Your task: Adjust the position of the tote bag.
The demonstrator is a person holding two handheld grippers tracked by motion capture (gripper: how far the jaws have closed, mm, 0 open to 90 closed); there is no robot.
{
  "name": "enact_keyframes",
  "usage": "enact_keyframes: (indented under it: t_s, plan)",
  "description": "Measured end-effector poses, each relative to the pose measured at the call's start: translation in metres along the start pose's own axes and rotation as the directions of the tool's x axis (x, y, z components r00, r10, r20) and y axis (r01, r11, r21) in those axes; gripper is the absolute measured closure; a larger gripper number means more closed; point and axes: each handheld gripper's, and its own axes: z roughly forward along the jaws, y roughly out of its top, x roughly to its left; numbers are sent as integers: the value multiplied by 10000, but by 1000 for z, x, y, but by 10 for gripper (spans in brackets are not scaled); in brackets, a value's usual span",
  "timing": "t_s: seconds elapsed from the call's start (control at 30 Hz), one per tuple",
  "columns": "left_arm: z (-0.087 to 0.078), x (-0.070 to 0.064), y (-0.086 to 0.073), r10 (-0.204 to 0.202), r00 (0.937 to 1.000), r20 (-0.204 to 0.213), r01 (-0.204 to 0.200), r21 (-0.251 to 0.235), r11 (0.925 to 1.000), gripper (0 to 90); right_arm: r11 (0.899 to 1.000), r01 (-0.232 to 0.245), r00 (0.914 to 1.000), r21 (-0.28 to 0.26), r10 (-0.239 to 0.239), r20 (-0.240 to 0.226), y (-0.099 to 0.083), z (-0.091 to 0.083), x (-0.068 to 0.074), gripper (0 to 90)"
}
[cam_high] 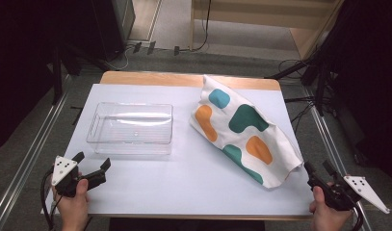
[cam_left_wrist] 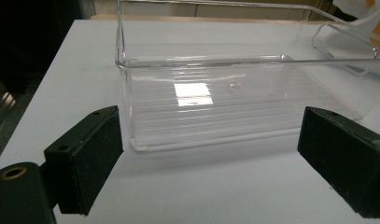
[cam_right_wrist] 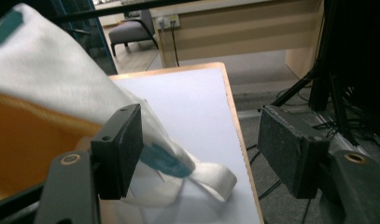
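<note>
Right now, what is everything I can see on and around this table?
Clear plastic rectangular bin: one, transparent, left half of the table, empty.
White cloth bag with teal and orange blobs: one, lying flat on the right half, a strap end toward the near right edge.
White-topped table with a wooden edge: one, centre.
Grey chair: one, on the floor beyond the table.
Left gripper: one, black, fingers open, near left corner, facing the bin.
Right gripper: one, black, fingers open, near right corner, beside the bag.
</note>
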Motion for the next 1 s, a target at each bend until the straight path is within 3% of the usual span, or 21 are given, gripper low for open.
enact_keyframes:
  t_s: [0.27,0.37,0.43,0.47,0.6,0.7,0.73,0.83,0.93,1.0]
  plan:
    - [-2,-9,0,184,9997,154,-186,130,9997,72,9982,257,9958,-534,-303,-869,20,-15,10,270]
    - [-1,-12,2,163,9997,180,-165,69,9998,72,9968,220,9907,-763,-320,-1325,25,-20,15,264]
    - [0,-13,3,123,9998,171,-124,82,9999,72,9972,1,9821,-751,-142,-1876,27,-22,20,249]
    - [1,-16,3,1,9996,272,-5,158,9999,73,9976,11,9724,-688,-171,-2327,28,-22,25,237]
    - [0,-26,6,86,9990,443,-90,83,9999,72,9973,670,9549,-296,-727,-2881,26,-14,40,164]
    - [-2,-35,8,337,9979,555,-337,-17,9994,73,9928,1067,9493,549,-853,-3025,17,2,47,146]
    - [-2,-37,8,362,9977,568,-361,-34,9993,73,9890,1234,9542,814,-958,-2833,12,8,48,148]
    - [-2,-43,9,417,9962,769,-416,-36,9991,73,9802,1609,9588,1153,-1276,-2536,2,16,50,237]
    - [1,-49,9,386,9944,987,-393,53,9992,72,9799,1594,9514,1200,-1201,-2834,-1,18,49,376]
    - [3,-54,9,441,9924,1148,-457,115,9989,73,9787,1531,9485,1371,-1066,-2983,-2,19,48,529]
